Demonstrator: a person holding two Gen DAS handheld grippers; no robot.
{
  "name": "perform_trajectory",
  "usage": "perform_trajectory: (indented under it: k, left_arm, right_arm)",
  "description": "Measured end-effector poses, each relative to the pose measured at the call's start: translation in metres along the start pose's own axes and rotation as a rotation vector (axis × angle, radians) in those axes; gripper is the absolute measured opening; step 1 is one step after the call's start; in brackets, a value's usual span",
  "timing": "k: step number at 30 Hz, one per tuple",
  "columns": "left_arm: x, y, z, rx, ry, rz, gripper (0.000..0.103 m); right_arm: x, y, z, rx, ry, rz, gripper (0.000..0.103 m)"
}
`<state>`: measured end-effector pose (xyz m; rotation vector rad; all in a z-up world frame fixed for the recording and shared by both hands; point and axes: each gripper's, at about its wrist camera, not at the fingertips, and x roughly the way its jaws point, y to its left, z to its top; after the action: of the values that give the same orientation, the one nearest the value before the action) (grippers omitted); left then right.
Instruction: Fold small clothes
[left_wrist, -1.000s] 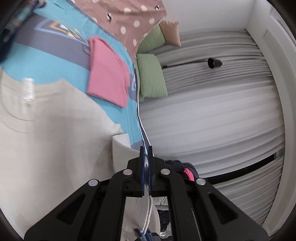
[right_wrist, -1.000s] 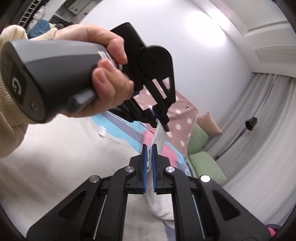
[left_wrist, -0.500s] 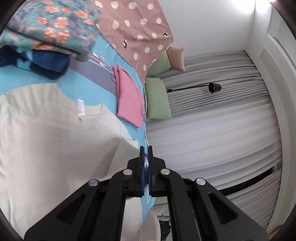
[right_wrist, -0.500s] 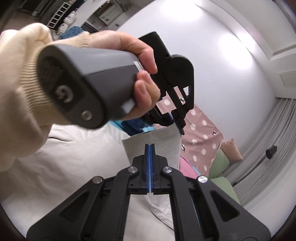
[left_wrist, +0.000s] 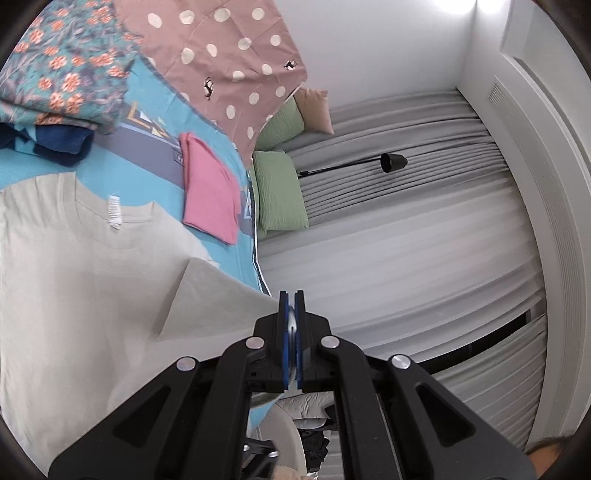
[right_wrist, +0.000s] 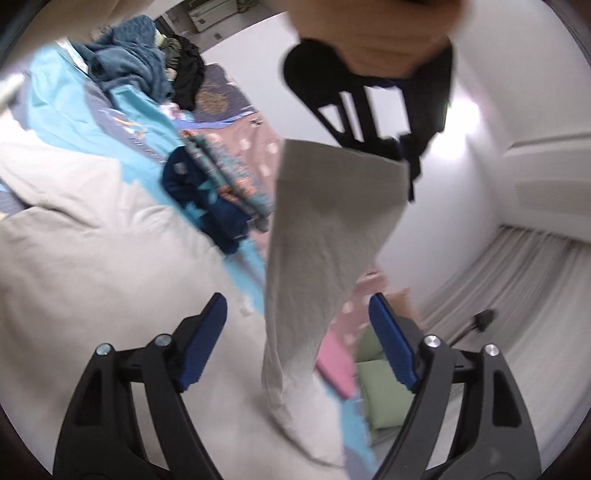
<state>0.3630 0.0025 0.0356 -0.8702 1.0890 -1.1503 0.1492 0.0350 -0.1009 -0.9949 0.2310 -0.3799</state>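
Note:
A beige T-shirt (left_wrist: 81, 266) lies spread on the blue bedsheet (left_wrist: 40, 168), collar label up. My left gripper (left_wrist: 291, 295) is shut on the shirt's sleeve edge and holds it lifted. In the right wrist view the lifted sleeve (right_wrist: 325, 236) hangs from the left gripper (right_wrist: 410, 181) at the top. My right gripper (right_wrist: 297, 314) is open, its blue pads on either side of the hanging sleeve without touching it.
A folded pink garment (left_wrist: 208, 188) lies on the sheet beyond the shirt. Folded floral and navy clothes (left_wrist: 55, 92) are stacked at the far left. A polka-dot blanket (left_wrist: 229, 62), green pillows (left_wrist: 280, 192) and grey curtains (left_wrist: 406, 236) lie beyond the bed edge.
My right gripper has let go of the sleeve and opened wide. The left gripper still holds the sleeve and has lifted it higher.

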Motion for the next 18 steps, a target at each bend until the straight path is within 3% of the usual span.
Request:
perform_trajectory:
  k: [6,8,10,13,15,18]
  left_arm:
    - [0.002,-0.019,-0.009,-0.049,0.043,0.017,0.002]
    - [0.003,-0.02,-0.01,-0.044,0.041,0.014,0.002]
    - [-0.001,-0.019,-0.008,-0.045,0.024,0.015,0.002]
    - [-0.006,-0.012,-0.003,-0.048,-0.013,0.037,0.002]
    - [-0.011,-0.005,0.0,-0.06,-0.023,0.033,0.002]
    - [-0.019,0.007,0.002,-0.08,-0.038,0.042,0.002]
  right_arm:
    - [0.021,-0.007,0.015,0.055,0.005,-0.144,0.079]
    - [0.02,-0.014,0.017,0.104,0.002,-0.148,0.06]
    - [0.014,-0.023,0.016,0.164,-0.007,-0.125,0.036]
    - [0.007,-0.026,0.015,0.194,-0.032,-0.112,0.015]
    - [0.006,-0.029,0.016,0.218,-0.03,-0.082,0.004]
    - [0.008,-0.032,0.02,0.242,-0.008,-0.015,0.003]
